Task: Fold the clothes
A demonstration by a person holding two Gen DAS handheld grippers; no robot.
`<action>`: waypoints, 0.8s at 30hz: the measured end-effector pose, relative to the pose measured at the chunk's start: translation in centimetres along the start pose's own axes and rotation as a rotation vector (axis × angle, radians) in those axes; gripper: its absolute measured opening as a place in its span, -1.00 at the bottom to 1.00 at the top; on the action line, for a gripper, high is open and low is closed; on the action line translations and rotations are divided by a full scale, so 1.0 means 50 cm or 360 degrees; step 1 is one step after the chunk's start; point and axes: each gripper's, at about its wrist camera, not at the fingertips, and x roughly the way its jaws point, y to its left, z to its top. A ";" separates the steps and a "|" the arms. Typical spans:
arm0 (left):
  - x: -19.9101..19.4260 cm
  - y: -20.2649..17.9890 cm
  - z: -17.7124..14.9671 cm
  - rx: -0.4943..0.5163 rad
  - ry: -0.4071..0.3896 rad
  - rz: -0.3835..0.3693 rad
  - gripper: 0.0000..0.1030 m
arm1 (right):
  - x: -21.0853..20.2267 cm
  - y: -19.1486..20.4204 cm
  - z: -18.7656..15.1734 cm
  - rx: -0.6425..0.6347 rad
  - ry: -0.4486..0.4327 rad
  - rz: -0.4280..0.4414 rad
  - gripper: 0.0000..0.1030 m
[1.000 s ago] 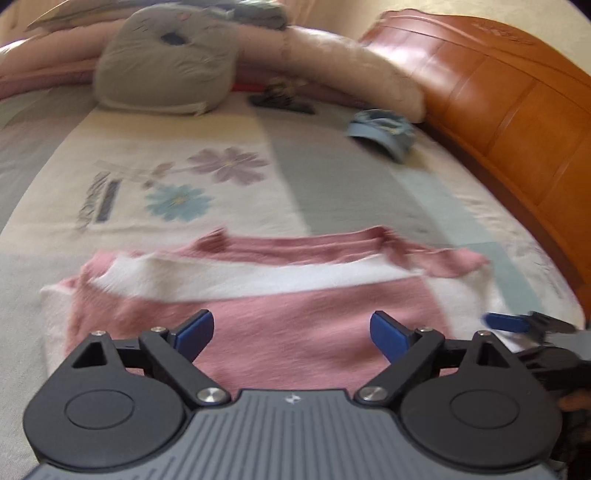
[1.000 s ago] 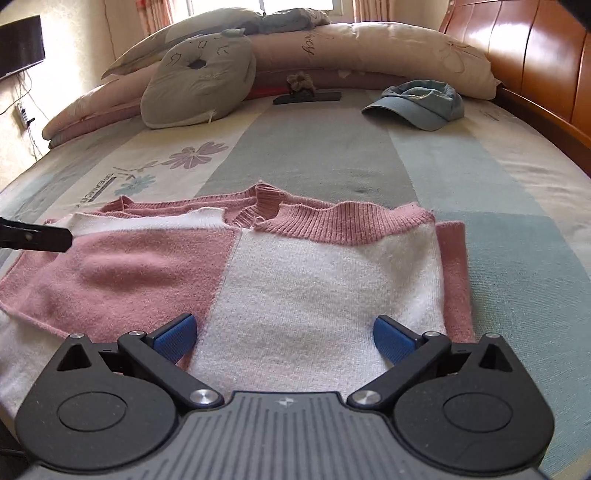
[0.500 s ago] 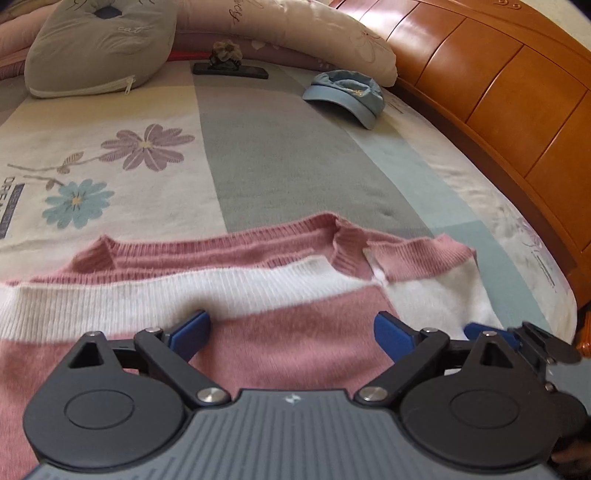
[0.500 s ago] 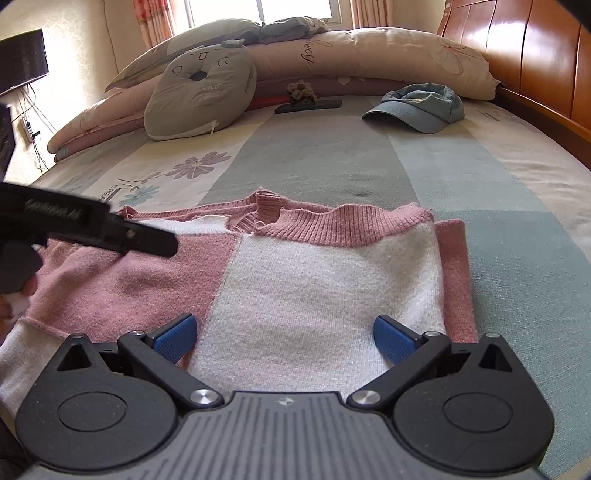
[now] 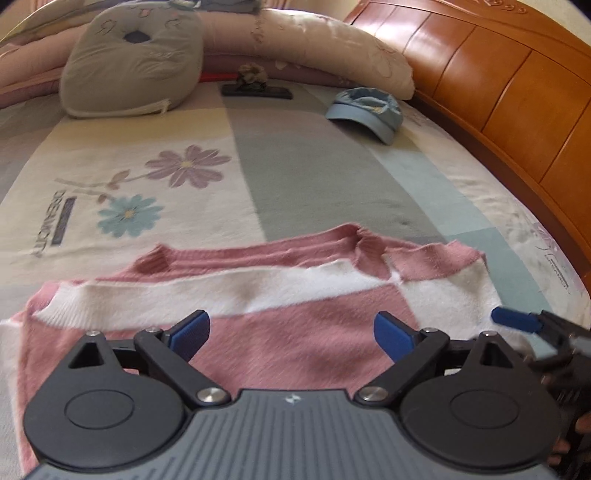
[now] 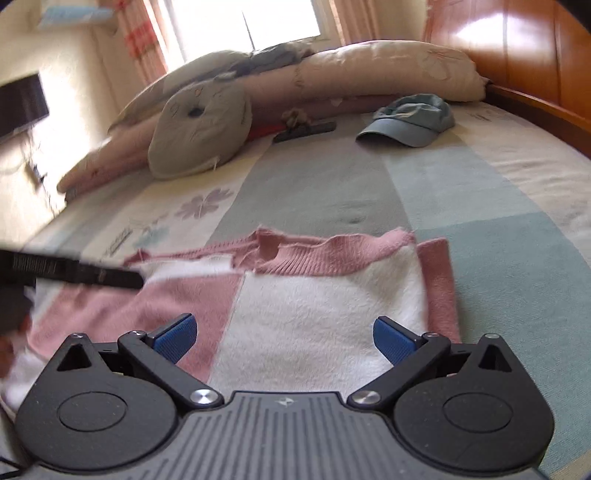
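Pink and white knit fills the near end of the bed (image 5: 303, 177): a sweater (image 5: 295, 332) lies flat there, folded across, its ribbed pink collar (image 6: 325, 251) at the far edge and a pink strip showing along its right side. The left tool (image 5: 291, 330) hovers low over the pink panel, blue pads (image 5: 190, 328) wide apart with nothing between them. The right tool (image 6: 282, 334) hangs over the white panel just the same, pads spread and empty. Each shows at the edge of the other's view: the right one pokes one blue tip in beside the sweater's white corner in the left wrist view, with fingers of a hand (image 5: 569, 435) dimly visible behind it, and the left one crosses the sweater's left part as a dark blurred bar in the right wrist view. Beyond the collar the bedspread runs in grey, pale blue and cream bands, with printed flowers (image 5: 184, 170) on the cream. Farther up lies a blue cap (image 6: 410, 120), well clear of the sweater, and a dark flat thing (image 5: 256, 90) with a small lump on it that I cannot make out. A grey cushion (image 5: 129, 59) leans against long pale pillows (image 6: 369, 70) at the far end. A wooden headboard (image 5: 498, 77) curves down the right, and a bright window (image 6: 243, 18) with curtains stands behind.
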 end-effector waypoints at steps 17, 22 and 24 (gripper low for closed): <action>-0.030 0.065 -0.090 -0.0064 0.0019 0.0124 0.86 | 0.022 0.064 -0.022 -0.0046 0.0222 -0.0050 1.00; -0.060 0.084 -0.088 -0.0090 -0.0071 0.0120 0.86 | 0.023 0.082 -0.040 -0.0161 0.0223 -0.0111 1.00; -0.066 0.098 -0.080 -0.0092 -0.0109 0.0113 0.86 | 0.024 0.085 -0.042 -0.0180 0.0225 -0.0121 1.00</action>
